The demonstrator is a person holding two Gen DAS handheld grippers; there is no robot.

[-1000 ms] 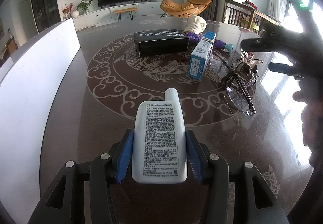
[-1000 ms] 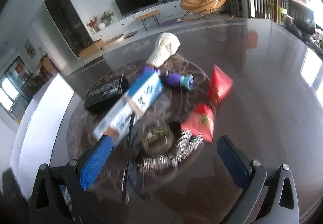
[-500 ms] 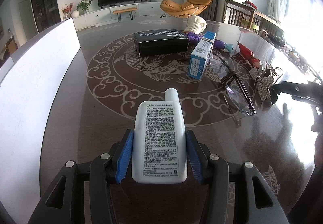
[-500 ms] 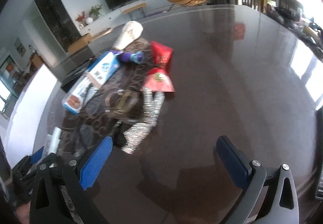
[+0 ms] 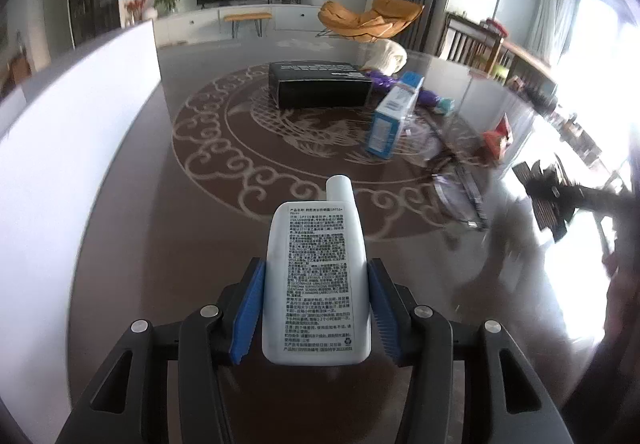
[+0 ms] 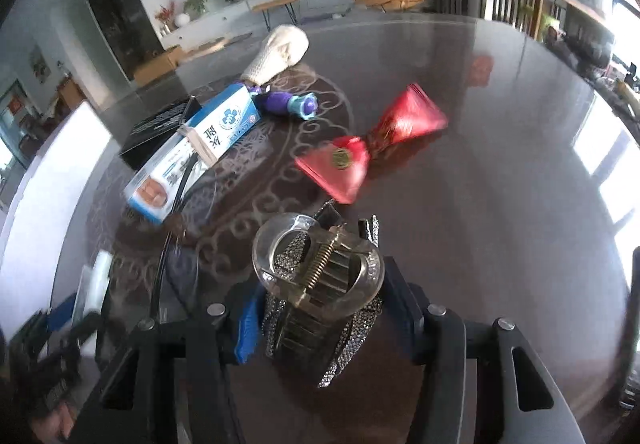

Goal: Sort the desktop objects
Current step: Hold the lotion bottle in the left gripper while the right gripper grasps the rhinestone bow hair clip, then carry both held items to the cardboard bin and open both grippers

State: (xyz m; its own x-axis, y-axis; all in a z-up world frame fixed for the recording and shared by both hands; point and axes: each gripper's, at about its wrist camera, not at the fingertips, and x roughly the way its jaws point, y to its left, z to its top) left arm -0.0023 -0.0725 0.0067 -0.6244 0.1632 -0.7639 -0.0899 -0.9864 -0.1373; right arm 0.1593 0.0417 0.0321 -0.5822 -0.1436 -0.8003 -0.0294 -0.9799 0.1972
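My left gripper (image 5: 316, 300) is shut on a white lotion bottle (image 5: 316, 280), cap pointing forward, held over the dark patterned table (image 5: 208, 180). My right gripper (image 6: 320, 320) is shut on a clear hair claw clip with a rhinestone bow (image 6: 320, 280), held above the table. The right gripper also shows at the far right of the left wrist view (image 5: 560, 196). On the table lie a blue-and-white box (image 6: 196, 140), a red bow (image 6: 368, 140), a purple toy (image 6: 284, 104), a cream knitted item (image 6: 280, 52) and a black box (image 5: 320, 88).
Glasses with black arms (image 5: 460, 180) lie right of centre near the blue box. A white panel (image 5: 60, 148) runs along the table's left side. The left gripper shows at the lower left of the right wrist view (image 6: 76, 324).
My right gripper was open half a second ago; it has closed on the rhinestone hair clip and lifted it. The left gripper still holds the bottle, shifted slightly.
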